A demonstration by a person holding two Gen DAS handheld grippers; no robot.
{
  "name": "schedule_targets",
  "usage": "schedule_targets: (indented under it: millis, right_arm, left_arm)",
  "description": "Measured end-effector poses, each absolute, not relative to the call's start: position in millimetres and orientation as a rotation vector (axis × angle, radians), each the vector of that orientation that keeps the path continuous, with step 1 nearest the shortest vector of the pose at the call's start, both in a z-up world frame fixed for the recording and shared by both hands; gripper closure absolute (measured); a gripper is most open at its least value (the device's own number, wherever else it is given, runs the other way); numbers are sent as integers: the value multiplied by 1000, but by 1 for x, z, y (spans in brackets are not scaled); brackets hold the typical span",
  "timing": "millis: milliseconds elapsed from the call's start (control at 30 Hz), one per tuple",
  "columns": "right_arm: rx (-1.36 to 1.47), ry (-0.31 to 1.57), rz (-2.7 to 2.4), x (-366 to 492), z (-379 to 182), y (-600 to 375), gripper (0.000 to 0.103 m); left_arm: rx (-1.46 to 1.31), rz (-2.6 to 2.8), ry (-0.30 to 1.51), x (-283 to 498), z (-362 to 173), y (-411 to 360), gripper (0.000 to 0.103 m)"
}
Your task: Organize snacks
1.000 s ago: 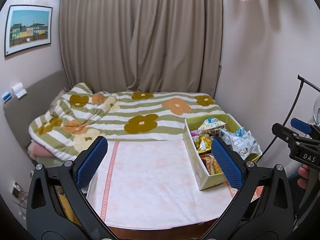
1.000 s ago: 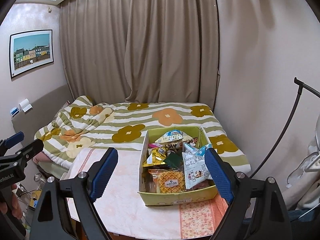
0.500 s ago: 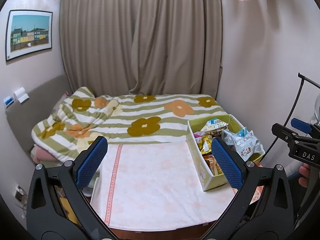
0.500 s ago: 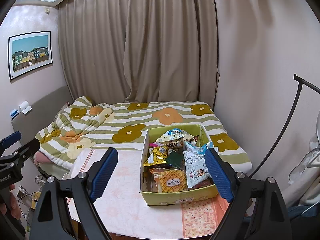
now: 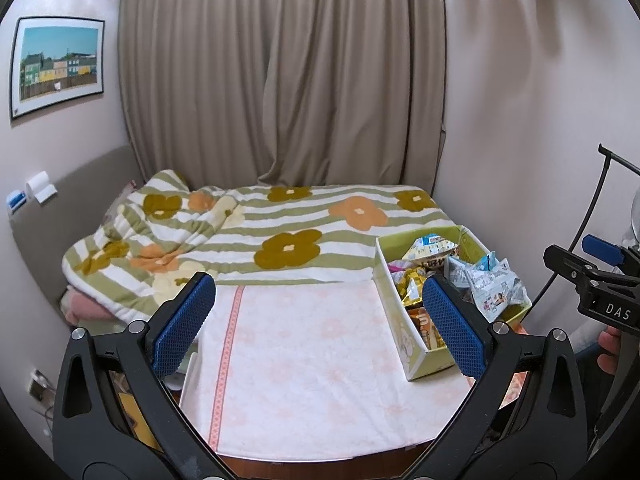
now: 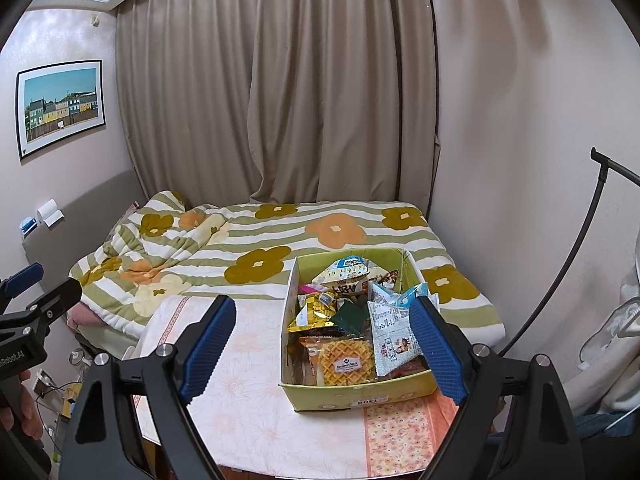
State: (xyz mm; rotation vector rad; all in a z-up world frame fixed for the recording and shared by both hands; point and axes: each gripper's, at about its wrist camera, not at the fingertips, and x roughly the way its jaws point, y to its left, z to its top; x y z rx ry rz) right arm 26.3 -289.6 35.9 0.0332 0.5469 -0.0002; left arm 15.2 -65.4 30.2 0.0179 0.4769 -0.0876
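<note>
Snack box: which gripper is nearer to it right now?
Right. The right gripper faces the snack box almost head-on, open, its fingers framing it. The left gripper is aimed at the bare tablecloth, the box off to its right.

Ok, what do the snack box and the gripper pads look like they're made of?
Box: likely thin cardboard, matte yellow-green print; its cut top edges show pale and a label is stuck on its front.
Pads: blue, matte, with a fine cross-hatched texture; probably rubber or soft plastic.

Yellow-green snack box (image 6: 352,398), pale pink floral tablecloth (image 5: 304,364), green-and-white striped quilt (image 5: 256,232) with orange and olive flowers, taupe curtains (image 5: 280,72), blue gripper pads (image 6: 208,338).
</note>
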Motion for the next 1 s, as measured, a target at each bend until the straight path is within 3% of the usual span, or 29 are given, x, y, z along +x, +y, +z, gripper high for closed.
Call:
schedule_targets:
  millis: [1000]
  right_arm:
    - [24, 572, 9, 31, 22, -287, 17]
  left_arm:
    - [66, -70, 429, 25, 22, -55, 0]
